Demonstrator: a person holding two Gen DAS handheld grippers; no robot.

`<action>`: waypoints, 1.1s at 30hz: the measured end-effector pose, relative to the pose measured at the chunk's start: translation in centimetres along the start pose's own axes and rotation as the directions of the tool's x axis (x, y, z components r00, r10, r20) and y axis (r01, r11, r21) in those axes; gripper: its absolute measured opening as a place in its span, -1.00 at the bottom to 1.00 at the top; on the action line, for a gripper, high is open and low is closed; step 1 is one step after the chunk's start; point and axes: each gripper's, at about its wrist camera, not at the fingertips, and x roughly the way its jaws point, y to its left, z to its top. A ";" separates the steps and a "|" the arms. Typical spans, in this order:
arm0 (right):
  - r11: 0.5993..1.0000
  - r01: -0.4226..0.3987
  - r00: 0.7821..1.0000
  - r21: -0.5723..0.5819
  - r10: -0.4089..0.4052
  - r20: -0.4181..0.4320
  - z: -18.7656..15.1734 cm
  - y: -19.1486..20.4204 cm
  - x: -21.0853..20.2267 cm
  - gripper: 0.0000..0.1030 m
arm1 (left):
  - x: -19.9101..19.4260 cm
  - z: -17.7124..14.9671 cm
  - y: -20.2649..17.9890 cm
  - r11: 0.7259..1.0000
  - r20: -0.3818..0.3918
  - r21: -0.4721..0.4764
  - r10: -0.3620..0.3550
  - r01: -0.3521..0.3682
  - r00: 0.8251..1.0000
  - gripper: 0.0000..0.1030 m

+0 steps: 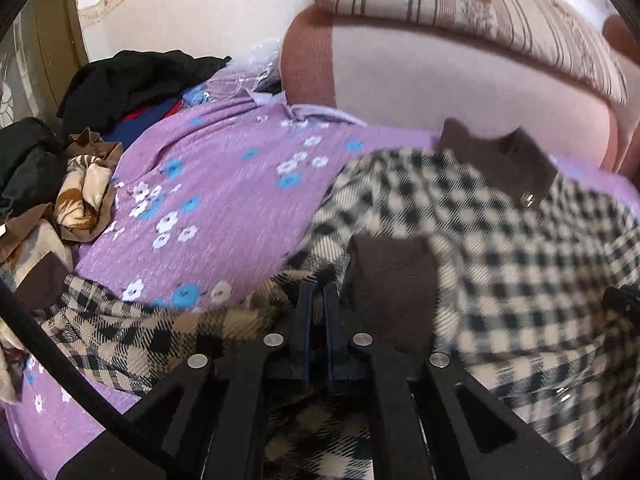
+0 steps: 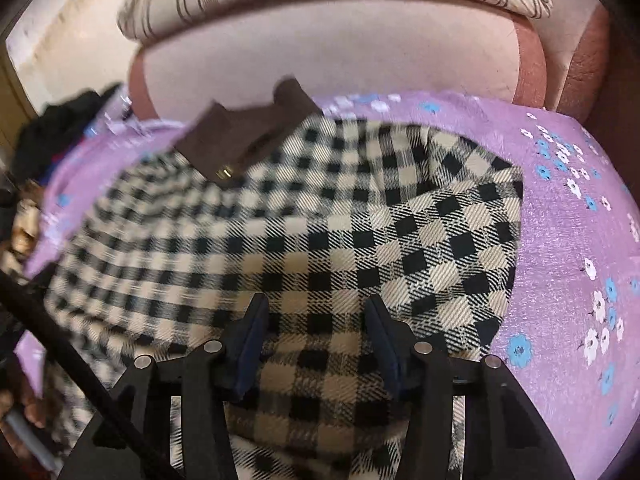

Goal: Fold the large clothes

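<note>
- Left wrist view: the left gripper (image 1: 319, 300) has its two fingers pressed nearly together, pinching a fold of the checked garment (image 1: 500, 248); the cloth bunches around the tips, so the exact spot of the grip is hard to make out.
- A brown cuff (image 1: 394, 284) of the garment lies just beside the right fingertip, partly overlapping it.
- The garment spreads over the purple flowered bedspread (image 1: 224, 200) toward the headboard, its brown collar (image 1: 504, 160) nearest the headboard (image 1: 460, 92); this whole stretch is motion-blurred, and the small metal fastener on the collar cannot be read clearly.
- A sleeve of the garment trails toward the bed's left edge, its end cut off by the dark rim of the lens.
- A pile of clothes (image 1: 80, 152) sits at the left edge of the bed, black, blue, red and brown-patterned pieces mixed; single items cannot be told apart.
- A striped pillow (image 1: 460, 4) rests on top of the headboard, its right end out of frame.
- Right wrist view: the right gripper (image 2: 318, 312) has its fingers spread wide apart, with the checked garment lying under and between them; whether the tips touch the cloth cannot be told.
- The garment fills the middle of the bed, sharp near the gripper and blurred toward the collar and the left side.
- The bedspread shows bare along the bed's right edge.
- Something pale in the lower left corner is too blurred to identify.
</note>
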 end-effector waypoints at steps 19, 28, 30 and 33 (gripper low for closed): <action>0.965 -0.020 0.999 -0.260 0.032 0.042 -1.9 11.1 -5.5 0.20 | -12.5 -6.3 20.4 0.878 0.052 -0.448 0.214 -0.168 0.976 0.42; 0.877 -0.265 0.961 -0.401 0.276 -0.030 -3.7 28.0 -6.1 0.20 | -12.4 -8.9 31.8 0.735 -0.016 -0.637 0.292 -0.235 0.956 0.42; 0.845 -0.300 0.949 -0.443 0.309 -0.053 -4.2 31.9 -5.6 0.20 | -13.0 -9.0 32.9 0.719 -0.003 -0.658 0.295 -0.224 0.955 0.42; 0.788 -0.325 0.940 -0.523 0.331 -0.085 -5.6 37.5 -5.0 0.22 | -14.2 -9.2 34.4 0.706 0.025 -0.679 0.298 -0.203 0.954 0.42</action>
